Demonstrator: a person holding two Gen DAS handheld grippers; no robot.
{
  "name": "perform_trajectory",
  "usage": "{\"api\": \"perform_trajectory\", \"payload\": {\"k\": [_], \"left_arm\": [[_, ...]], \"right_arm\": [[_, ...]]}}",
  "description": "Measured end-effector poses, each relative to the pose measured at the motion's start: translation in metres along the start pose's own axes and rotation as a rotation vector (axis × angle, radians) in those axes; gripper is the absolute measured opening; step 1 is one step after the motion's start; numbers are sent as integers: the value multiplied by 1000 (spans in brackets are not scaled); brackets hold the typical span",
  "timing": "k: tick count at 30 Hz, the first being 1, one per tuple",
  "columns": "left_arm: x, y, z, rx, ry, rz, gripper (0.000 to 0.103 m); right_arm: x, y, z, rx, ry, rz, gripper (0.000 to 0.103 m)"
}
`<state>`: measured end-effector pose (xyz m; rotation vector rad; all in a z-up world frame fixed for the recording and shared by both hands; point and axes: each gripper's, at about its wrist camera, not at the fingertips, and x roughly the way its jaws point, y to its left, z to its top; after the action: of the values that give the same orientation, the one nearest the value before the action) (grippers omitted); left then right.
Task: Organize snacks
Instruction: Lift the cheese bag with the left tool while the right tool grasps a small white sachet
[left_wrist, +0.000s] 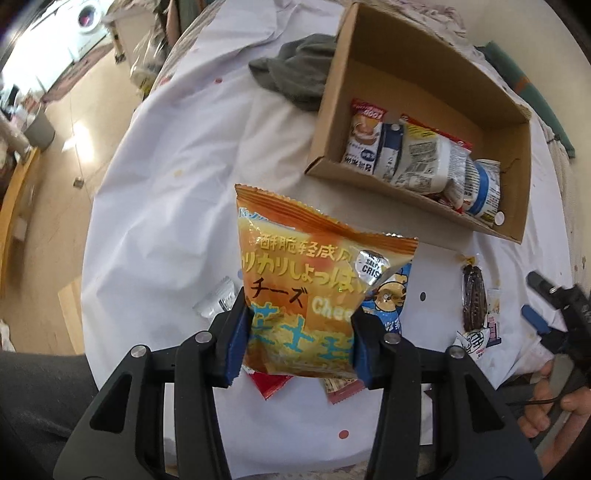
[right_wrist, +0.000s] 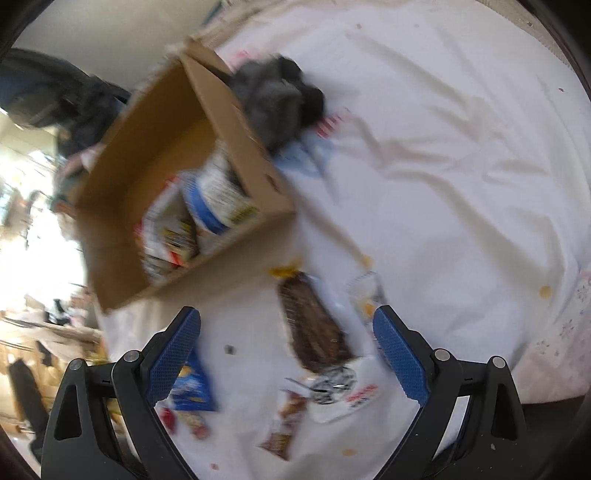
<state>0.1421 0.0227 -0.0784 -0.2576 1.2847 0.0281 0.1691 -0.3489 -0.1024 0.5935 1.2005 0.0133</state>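
My left gripper pinches an orange cheese snack bag above the white-clothed tabletop — cardboard box at its far edge; my right gripper gapes empty over a dark snack packet.

Hidden or unclear items:
- Red packet and pinkish packet — mostly covered by the orange cheese-snack bag; print unreadable.
- Small clear wrapper — partly behind a black finger.
- Blue cartoon packet — half covered.
- Brown cardboard box and its white-and-blue packets — motion-blurred, labels illegible.
- Dark brown bar in clear wrap — smeared.
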Motion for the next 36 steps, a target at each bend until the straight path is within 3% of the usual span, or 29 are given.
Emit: {"api": "perform_trajectory", "payload": {"k": [2,5,10,12,15,16,17,20,30,36], "left_arm": [[-1,5,0,-6,2,-6,43],[-4,5,1,-12,-4,-20,43],[-2,2,1,-26,26,-54,43],[-2,0,2,-23,29,-60,43],[-2,-3,4,-3,7,-36,43],[-1,-4,5,0,7,-32,43],[0,-4,6,-1,11,-30,43],[1,-1,7,-19,21,-43,43],[-5,8,3,-37,-7,-29,43],[-7,12,1,-29,-57,25,43]], "right_arm": [[2,-5,2,16,19,7,96],[10,-7,5,-37,58,-76,95],[31,-17,3,-95,125,-242,58],[42,-21,0,-100,169,-268,49],[54,-19,-5,-141,169,-325,48],[55,-17,-5,-167,167,-332,27],[54,-15,-6,-193,156,-361,14],[40,-19,-8,-164,114,-317,12],[-44,7,-11,-167,-206,-74,3],[-63,31,-2,-202,-297,9,2]]}}
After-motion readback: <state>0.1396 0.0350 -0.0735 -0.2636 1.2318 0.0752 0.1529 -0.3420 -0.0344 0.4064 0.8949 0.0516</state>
